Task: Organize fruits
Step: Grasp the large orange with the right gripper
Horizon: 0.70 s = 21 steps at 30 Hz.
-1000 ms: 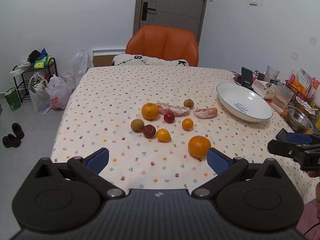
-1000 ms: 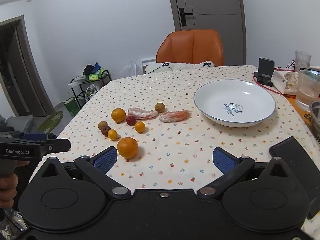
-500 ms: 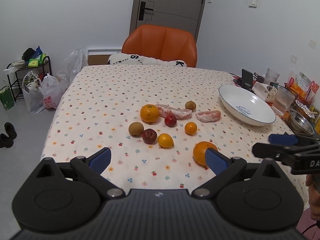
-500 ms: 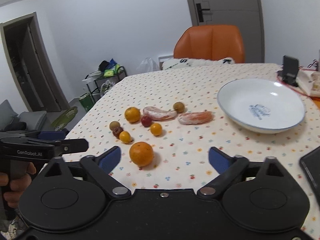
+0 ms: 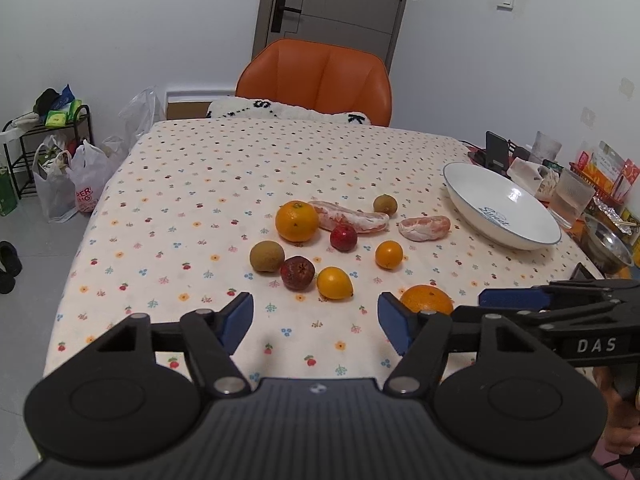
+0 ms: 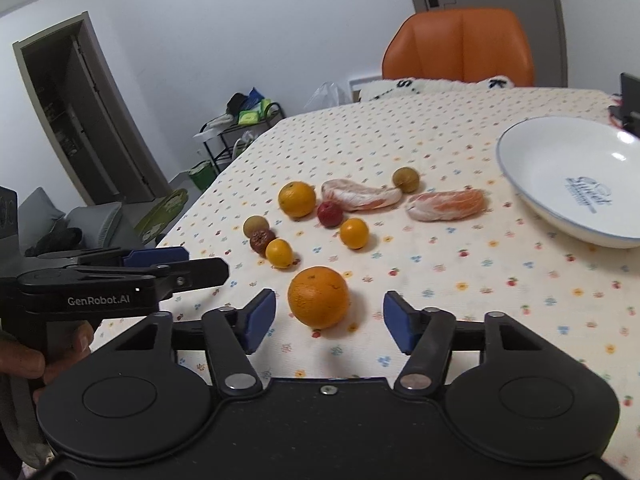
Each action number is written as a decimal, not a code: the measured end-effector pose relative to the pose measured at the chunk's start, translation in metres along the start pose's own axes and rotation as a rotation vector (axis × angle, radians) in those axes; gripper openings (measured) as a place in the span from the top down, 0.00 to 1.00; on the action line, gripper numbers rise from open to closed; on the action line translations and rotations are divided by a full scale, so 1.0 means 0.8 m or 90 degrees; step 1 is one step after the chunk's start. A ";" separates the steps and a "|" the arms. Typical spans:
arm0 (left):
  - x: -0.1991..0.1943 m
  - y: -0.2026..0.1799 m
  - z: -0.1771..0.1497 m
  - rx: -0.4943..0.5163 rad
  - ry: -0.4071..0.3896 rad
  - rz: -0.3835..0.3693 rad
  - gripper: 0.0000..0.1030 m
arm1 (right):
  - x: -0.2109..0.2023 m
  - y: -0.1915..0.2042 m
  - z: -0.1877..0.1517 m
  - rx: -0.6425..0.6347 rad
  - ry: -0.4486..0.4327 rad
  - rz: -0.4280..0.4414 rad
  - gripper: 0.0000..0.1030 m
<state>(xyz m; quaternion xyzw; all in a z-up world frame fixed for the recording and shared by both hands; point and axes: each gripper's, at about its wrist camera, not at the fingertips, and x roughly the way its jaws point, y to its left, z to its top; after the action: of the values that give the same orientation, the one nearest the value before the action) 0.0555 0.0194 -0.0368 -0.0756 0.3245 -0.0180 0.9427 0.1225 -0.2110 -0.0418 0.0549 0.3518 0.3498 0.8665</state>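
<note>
Now that the right tongs [image 6: 329, 322] have slid in, spread wide, the big orange [image 6: 318, 297] sits between their pads at lower centre, ungrabbed. Left tongs [image 5: 315, 325] hang wide, empty. Bowl [image 6: 520, 176] waits upper right.

Walls: plain white.
Door [image 5: 334, 0]: grey, shut, behind the orange chair [image 5: 316, 80].
Floor [image 5: 28, 240]: grey tiles, left of the chair.
Rack [image 5: 44, 136]: black, left of the chair, plastic bags [image 5: 76, 188] beside it.
</note>
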 end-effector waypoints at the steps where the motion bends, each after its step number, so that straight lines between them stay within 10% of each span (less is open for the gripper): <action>1: 0.002 0.001 0.001 -0.001 -0.001 0.000 0.36 | 0.004 0.000 0.001 0.000 0.002 0.003 0.44; 21: 0.069 -0.025 0.012 0.003 0.036 -0.024 0.62 | 0.027 -0.037 0.016 0.035 0.021 0.028 0.64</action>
<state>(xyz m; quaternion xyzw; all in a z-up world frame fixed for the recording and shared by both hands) 0.1053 -0.0034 -0.0604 -0.0788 0.3494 -0.0390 0.9329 0.1585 -0.2177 -0.0548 0.0806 0.3740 0.3601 0.8509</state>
